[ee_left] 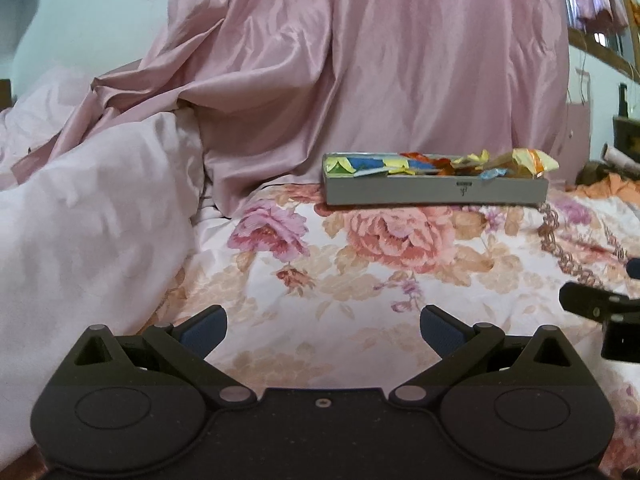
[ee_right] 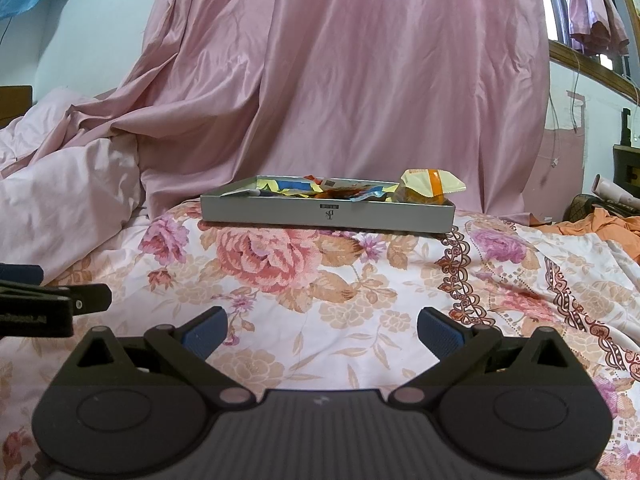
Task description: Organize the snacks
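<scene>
**Both grippers waiting before the snack box**

On the floral bedsheet [ee_right: 360, 340], well ahead of both grippers, a grey box [ee_right: 328, 214] is sitting with the snacks [ee_right: 320, 190] already lying inside it. A yellow packet with an orange stripe [ee_right: 434, 184] is standing up at the right end of the box and is rising above the rim; the other wrappers, blue, yellow and red, are lying lower and mixed together. In the left wrist view the same box [ee_left: 436, 192] is appearing to the right of centre.

The left gripper [ee_left: 323, 330] is hanging low over the sheet with its jaws spread wide and nothing between them. The right gripper [ee_right: 322, 330] is doing the same, released and empty. They are resting side by side, near each other and well apart from the box.

No loose snack is showing on the sheet, so I am judging that either the collecting is finished or the sorting inside the box is not yet begun; I cannot tell which. If work remains, the next move is asking for a reach forward to the box and a light pinch on one thin wrapper. The tall packet is looking like the easiest one to take.

Behind the box a pink curtain [ee_right: 340, 80] is hanging down to the bed, and a pale duvet [ee_right: 60, 200] is piling up at the left. An orange cloth [ee_right: 608, 224] is lying at the right edge, below a window ledge.
</scene>
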`<state>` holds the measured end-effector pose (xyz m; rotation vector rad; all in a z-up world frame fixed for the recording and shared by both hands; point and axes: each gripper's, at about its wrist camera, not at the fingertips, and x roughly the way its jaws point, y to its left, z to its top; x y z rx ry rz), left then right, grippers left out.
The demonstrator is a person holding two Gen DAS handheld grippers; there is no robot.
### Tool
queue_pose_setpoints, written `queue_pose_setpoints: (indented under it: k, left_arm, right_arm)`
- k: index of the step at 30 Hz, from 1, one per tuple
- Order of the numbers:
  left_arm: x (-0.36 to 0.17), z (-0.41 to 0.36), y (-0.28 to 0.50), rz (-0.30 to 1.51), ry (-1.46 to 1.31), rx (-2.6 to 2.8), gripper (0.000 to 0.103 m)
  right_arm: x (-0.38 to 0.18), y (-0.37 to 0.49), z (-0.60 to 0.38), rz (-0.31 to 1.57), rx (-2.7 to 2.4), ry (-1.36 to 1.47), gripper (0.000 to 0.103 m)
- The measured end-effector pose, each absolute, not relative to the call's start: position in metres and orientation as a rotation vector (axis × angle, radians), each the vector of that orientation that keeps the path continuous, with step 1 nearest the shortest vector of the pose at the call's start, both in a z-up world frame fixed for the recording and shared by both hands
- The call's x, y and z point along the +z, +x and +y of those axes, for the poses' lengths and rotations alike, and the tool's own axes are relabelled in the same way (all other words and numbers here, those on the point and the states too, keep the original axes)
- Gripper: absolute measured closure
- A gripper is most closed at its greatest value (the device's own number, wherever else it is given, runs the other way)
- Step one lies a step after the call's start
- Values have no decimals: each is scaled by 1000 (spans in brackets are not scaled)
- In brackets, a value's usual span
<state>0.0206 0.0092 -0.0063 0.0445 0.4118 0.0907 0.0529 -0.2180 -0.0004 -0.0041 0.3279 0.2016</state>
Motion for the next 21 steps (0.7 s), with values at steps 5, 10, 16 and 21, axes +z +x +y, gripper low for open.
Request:
queue_pose_setpoints:
  k: [5,10,16,21]
  left_arm:
    - [-3,6,19,400,54,77,1]
    - [-3,6,20,404,59,78,1]
    - [-3,6,20,401,62,77,1]
    - [-2,6,20,394,61,79,1]
  right_arm:
    - [0,53,-218,328,202,-4,0]
    - [0,53,-218,329,201,-5,0]
    - [-1,52,-217,330,202,-6,0]
    - [0,53,-216,330,201,-5,0]
